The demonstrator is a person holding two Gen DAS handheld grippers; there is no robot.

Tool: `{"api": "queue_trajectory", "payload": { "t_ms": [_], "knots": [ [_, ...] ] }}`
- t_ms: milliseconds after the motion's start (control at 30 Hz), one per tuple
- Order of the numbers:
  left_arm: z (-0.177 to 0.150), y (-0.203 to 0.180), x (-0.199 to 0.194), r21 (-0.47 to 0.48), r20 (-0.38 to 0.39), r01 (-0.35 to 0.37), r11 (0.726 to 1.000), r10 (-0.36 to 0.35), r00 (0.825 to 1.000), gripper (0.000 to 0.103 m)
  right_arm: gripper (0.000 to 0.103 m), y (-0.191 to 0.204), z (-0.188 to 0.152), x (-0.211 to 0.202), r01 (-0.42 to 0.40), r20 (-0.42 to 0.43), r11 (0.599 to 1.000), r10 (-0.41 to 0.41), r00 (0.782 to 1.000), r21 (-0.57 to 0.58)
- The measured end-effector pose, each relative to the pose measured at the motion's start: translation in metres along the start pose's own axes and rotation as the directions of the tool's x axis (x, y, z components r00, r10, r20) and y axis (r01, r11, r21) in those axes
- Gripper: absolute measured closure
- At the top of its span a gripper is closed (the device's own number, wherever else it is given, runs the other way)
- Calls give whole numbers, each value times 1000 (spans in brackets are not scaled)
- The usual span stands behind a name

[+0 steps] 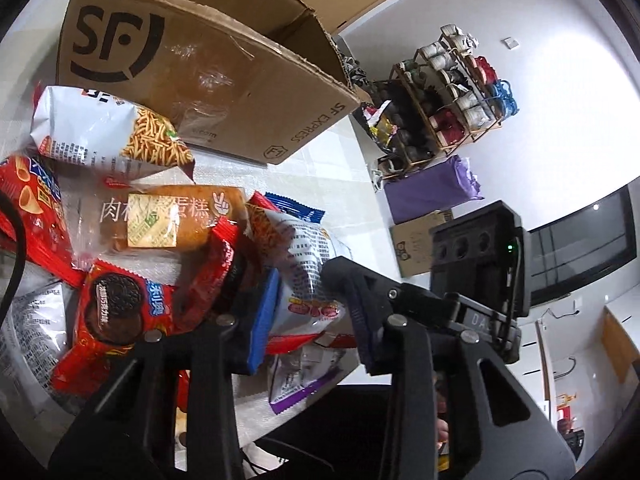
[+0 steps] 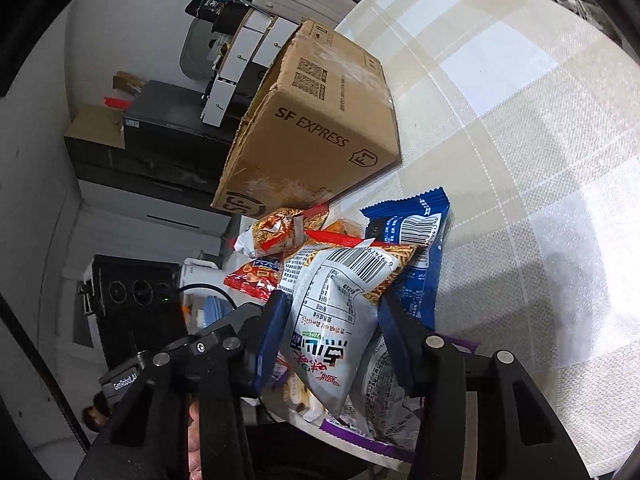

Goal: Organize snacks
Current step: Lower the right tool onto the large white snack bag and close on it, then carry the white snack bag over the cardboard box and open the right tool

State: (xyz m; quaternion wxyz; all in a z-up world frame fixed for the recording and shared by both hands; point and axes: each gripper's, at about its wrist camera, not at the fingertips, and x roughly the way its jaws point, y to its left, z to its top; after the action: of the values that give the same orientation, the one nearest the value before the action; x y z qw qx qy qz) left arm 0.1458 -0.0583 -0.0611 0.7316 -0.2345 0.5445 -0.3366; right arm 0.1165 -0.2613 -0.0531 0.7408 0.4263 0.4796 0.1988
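A pile of snack packets lies on the checked tablecloth next to an open SF Express cardboard box (image 1: 208, 68), which also shows in the right wrist view (image 2: 316, 132). My right gripper (image 2: 332, 332) is shut on a white noodle-snack bag (image 2: 332, 312), its blue pads pressing both sides. The same bag (image 1: 308, 268) shows in the left wrist view, with the right gripper (image 1: 476, 264) behind it. My left gripper (image 1: 308, 316) is open, its fingers either side of that bag's lower end, above a red Oreo packet (image 1: 120, 312).
Other packets include a white noodle-stick bag (image 1: 104, 128), a meat-floss cake (image 1: 160, 220), a red cone-snack bag (image 1: 32, 208), a blue packet (image 2: 416, 248) and a purple-edged packet (image 2: 384, 412). A shelf of thread spools (image 1: 452, 88) stands beyond the table edge.
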Motion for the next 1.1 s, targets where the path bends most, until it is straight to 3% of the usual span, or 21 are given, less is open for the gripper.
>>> {"api": "queue_trajectory", "payload": {
  "t_ms": [367,467,800,1100],
  "knots": [
    [0,5,2,-29,14,28,999,-27,1000,82,58,6,-1,-6,-6,33,1000,7,999,-16],
    [-3,9,-2,-43,24,33,999,-32,999,91,59,7,-2,-9,-16,42,1000,17,999,-15],
    [-8,9,-13,-55,54,68,996,-65,996,91,60,20,-6,-19,-15,83,998,21,996,-67],
    [0,-15,-46,14,117,26,1000,-28,993,91,60,48,0,-29,-22,117,994,34,992,-108]
  ]
}}
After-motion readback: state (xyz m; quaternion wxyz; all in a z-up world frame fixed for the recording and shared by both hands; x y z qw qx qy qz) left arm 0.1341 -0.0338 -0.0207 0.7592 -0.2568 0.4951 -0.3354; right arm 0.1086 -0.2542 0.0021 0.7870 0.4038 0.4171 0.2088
